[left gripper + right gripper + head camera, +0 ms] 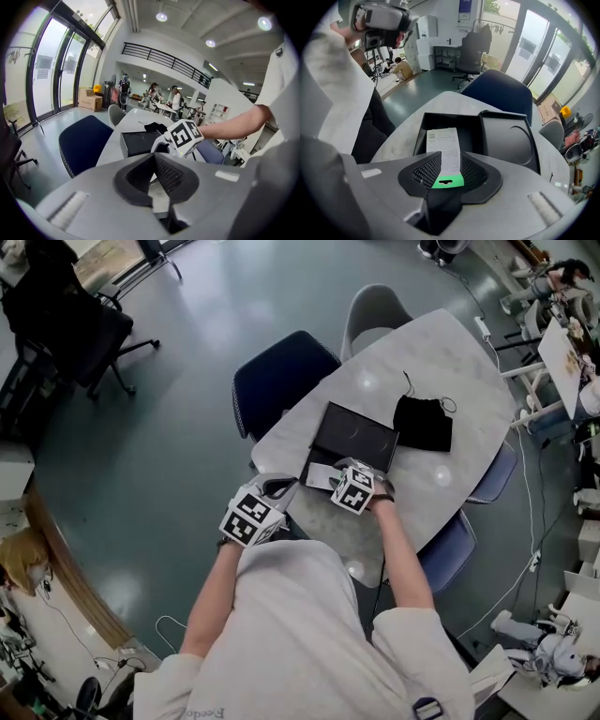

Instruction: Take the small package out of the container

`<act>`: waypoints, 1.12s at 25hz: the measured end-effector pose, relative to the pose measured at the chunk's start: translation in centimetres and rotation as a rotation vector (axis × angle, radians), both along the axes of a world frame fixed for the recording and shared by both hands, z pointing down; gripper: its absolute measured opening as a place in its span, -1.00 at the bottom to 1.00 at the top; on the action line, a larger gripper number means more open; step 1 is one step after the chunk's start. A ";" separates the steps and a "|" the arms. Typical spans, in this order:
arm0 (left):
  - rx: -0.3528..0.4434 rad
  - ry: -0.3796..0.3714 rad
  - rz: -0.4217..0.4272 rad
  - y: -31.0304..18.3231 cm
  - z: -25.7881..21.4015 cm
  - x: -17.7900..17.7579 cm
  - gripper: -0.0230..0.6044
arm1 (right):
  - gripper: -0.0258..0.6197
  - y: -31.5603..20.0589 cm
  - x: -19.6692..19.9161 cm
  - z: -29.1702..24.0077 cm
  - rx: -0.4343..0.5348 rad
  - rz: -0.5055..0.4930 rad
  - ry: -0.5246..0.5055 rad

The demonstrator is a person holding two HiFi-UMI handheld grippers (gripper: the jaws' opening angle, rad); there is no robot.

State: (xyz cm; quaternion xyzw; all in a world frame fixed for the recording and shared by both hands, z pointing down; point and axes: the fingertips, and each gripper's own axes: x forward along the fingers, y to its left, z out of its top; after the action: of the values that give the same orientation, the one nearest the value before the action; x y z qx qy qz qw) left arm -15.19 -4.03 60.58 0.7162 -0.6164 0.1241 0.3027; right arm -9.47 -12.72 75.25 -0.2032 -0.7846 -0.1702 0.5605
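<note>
Okay, only your right gripper view shows those jaws: right tool (450, 164) part-open, white printed package (443, 143), green end between the pads, far end over the black container (420, 138). Left tool (154, 157) closed, empty.

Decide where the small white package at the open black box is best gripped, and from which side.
Probably grip the small package at its green tab end, coming from the near side of the black box: that end points at the right hand-held gripper, flat and narrow enough for its jaws.
</note>
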 end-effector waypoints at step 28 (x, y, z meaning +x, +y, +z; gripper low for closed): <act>-0.071 0.037 -0.006 -1.6 3.7 -0.4 -0.76 | 0.03 0.1 1.4 5.4 0.090 -0.216 0.161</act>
State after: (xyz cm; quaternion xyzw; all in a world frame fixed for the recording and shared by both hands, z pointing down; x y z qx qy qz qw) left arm -15.59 -5.59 64.28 0.7054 -0.6079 0.1319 0.3397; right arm -8.08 -12.64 80.65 -0.2739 -0.7024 -0.2475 0.6086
